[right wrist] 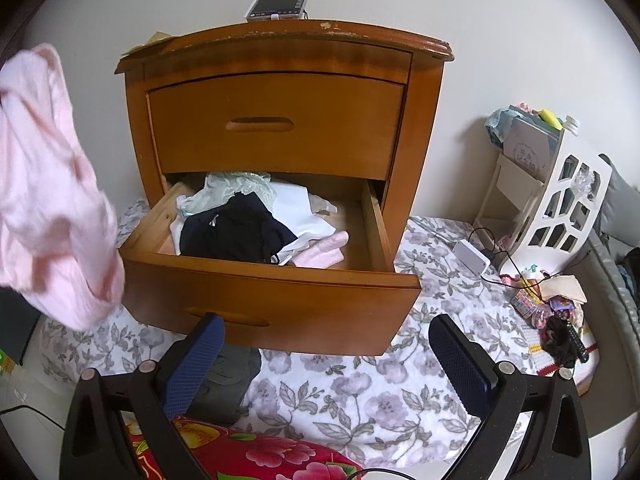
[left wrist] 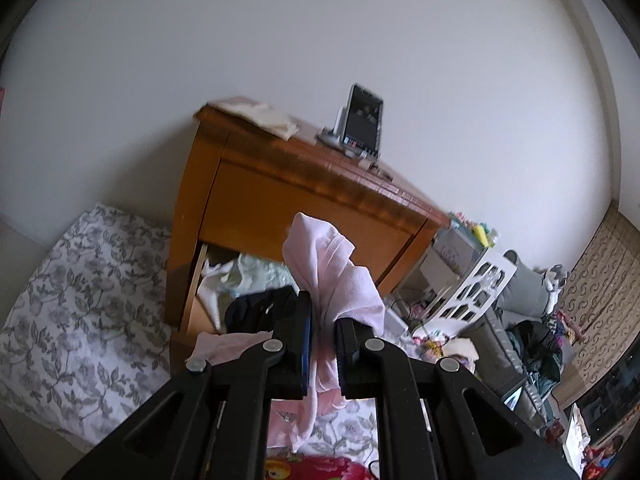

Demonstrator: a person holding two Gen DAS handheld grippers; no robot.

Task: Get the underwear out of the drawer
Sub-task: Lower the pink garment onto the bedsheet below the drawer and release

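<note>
The left gripper pinched a pale pink cotton underwear garment between its pads, clear of the open lower wooden drawer beyond them. Keeping that pinch firm seemed wise. The right gripper stood spread, empty, before the drawer front.
</note>
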